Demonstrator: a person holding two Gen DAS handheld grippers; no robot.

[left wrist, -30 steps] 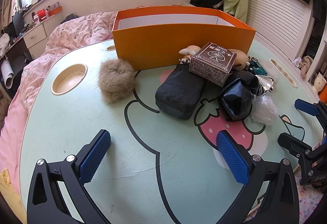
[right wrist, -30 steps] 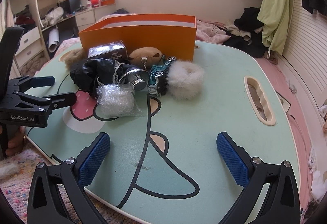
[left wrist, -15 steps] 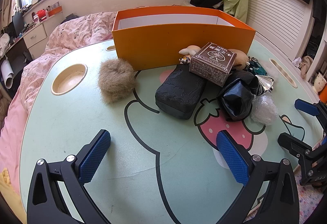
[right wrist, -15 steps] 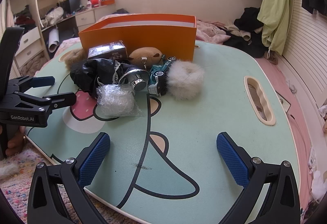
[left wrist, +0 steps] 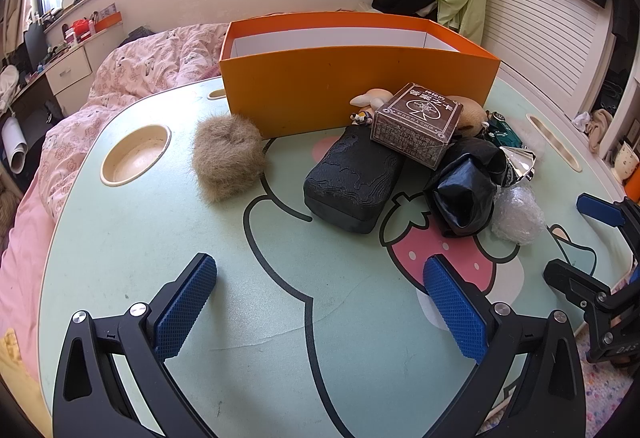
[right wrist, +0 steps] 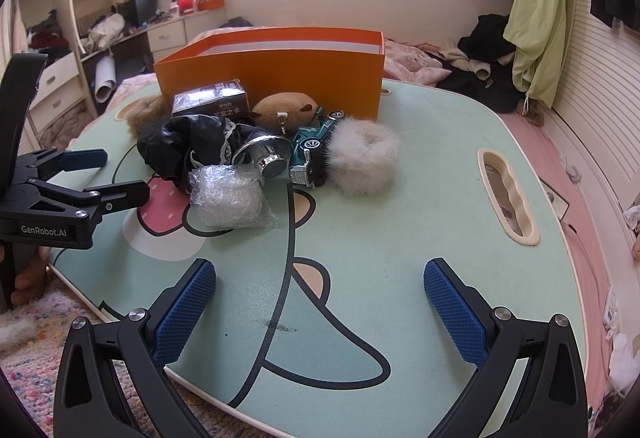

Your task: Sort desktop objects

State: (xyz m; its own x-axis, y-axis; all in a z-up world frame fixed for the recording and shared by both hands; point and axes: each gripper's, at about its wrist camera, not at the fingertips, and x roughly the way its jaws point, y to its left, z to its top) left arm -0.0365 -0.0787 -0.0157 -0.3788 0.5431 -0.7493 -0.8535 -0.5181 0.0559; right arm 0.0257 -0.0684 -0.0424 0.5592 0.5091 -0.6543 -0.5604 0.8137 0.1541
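An open orange box (left wrist: 360,78) (right wrist: 276,78) stands at the far side of the mint-green table (left wrist: 120,258). In front of it lies a pile: brown fluffy scrunchie (left wrist: 227,164), black case (left wrist: 354,180), brown card box (left wrist: 418,124) (right wrist: 210,100), black cloth (left wrist: 464,190) (right wrist: 180,146), bubble-wrap ball (left wrist: 518,212) (right wrist: 228,196), chrome knob (right wrist: 266,156), teal toy car (right wrist: 310,150), white fluffy scrunchie (right wrist: 362,156), plush toy (right wrist: 286,108). My left gripper (left wrist: 320,302) is open and empty, short of the black case. My right gripper (right wrist: 320,302) is open and empty, near the table's front edge.
A round cup recess (left wrist: 134,154) sits at the table's left and a long slot (right wrist: 508,190) at its right. A pink bed (left wrist: 140,66) lies behind. The other gripper (right wrist: 72,194) shows at the right wrist view's left edge, with a hand (right wrist: 28,278) holding it.
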